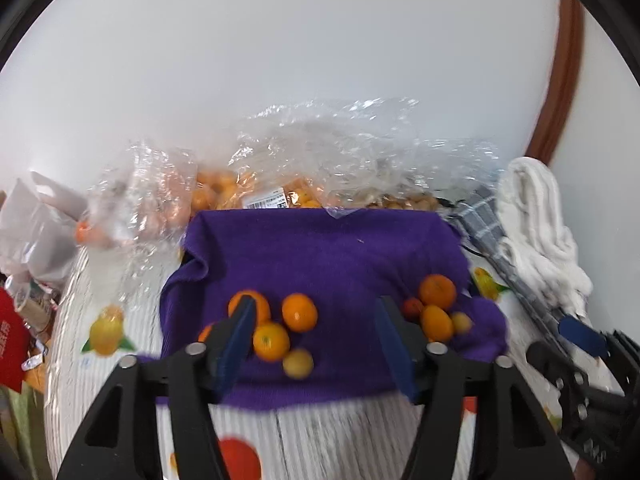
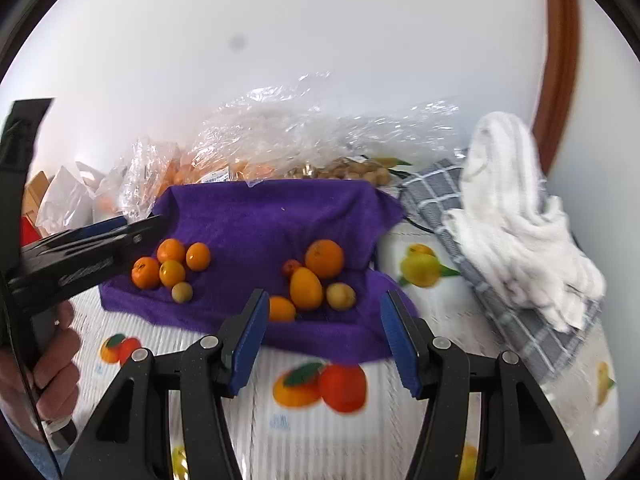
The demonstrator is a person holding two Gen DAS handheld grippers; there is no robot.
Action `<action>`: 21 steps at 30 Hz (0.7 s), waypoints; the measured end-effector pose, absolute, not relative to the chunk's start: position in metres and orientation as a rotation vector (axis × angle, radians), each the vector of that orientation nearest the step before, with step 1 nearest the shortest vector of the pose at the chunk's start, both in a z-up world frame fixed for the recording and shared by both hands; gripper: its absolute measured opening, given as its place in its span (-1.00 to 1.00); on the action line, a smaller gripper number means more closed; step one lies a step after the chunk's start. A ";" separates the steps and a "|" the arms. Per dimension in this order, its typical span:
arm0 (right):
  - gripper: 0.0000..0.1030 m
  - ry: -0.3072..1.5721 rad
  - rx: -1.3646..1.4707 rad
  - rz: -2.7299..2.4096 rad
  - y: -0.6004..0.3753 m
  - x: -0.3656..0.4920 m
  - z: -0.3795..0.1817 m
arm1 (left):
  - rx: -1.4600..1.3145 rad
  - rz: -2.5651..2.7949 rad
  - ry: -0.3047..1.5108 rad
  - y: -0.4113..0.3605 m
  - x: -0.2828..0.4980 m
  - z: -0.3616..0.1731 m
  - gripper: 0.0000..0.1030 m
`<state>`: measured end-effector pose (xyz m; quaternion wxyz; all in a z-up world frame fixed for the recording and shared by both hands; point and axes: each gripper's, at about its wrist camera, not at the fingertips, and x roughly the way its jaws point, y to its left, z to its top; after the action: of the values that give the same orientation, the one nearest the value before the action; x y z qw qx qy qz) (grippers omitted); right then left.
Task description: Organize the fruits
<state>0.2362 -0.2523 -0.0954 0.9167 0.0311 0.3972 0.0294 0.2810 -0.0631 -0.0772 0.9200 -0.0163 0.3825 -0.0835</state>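
A purple cloth (image 1: 320, 248) (image 2: 272, 216) lies on the table with two heaps of fruit. The left heap (image 1: 276, 328) (image 2: 172, 268) holds several oranges and a small yellow fruit (image 1: 298, 363). The right heap (image 1: 438, 308) (image 2: 316, 280) holds oranges, a small red fruit (image 2: 291, 267) and a yellowish one (image 2: 341, 296). My left gripper (image 1: 316, 320) is open and empty over the cloth, its left finger in front of the left heap. My right gripper (image 2: 322, 308) is open and empty, just short of the right heap. The left gripper also shows in the right wrist view (image 2: 100, 244).
Clear plastic bags of oranges and small brown fruit (image 1: 304, 168) (image 2: 288, 148) stand behind the cloth. A grey checked cloth (image 2: 500, 300) and a white towel (image 2: 516, 216) lie at the right. White bags (image 1: 36, 232) sit at the left. The tablecloth (image 2: 304, 420) has fruit prints.
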 end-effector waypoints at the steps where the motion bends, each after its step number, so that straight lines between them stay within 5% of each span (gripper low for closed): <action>1: 0.11 0.815 0.064 0.052 -0.255 0.229 -0.091 | -0.038 -0.180 0.781 -0.061 0.271 -0.073 0.29; 7: 0.12 0.816 0.127 0.038 -0.265 0.182 -0.082 | 0.031 -0.146 0.738 -0.048 0.197 -0.056 0.41; 12: 0.62 0.765 0.052 -0.006 -0.259 0.142 -0.068 | 0.046 -0.083 0.709 -0.036 0.148 -0.045 0.64; 21: 0.95 0.663 0.022 0.000 -0.257 0.074 -0.031 | 0.023 -0.057 0.625 -0.029 0.075 -0.015 0.91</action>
<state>0.0742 -0.2571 -0.0309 0.9455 0.0110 0.3255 -0.0002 0.0751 -0.0287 -0.0146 0.9511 0.0112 0.3073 -0.0282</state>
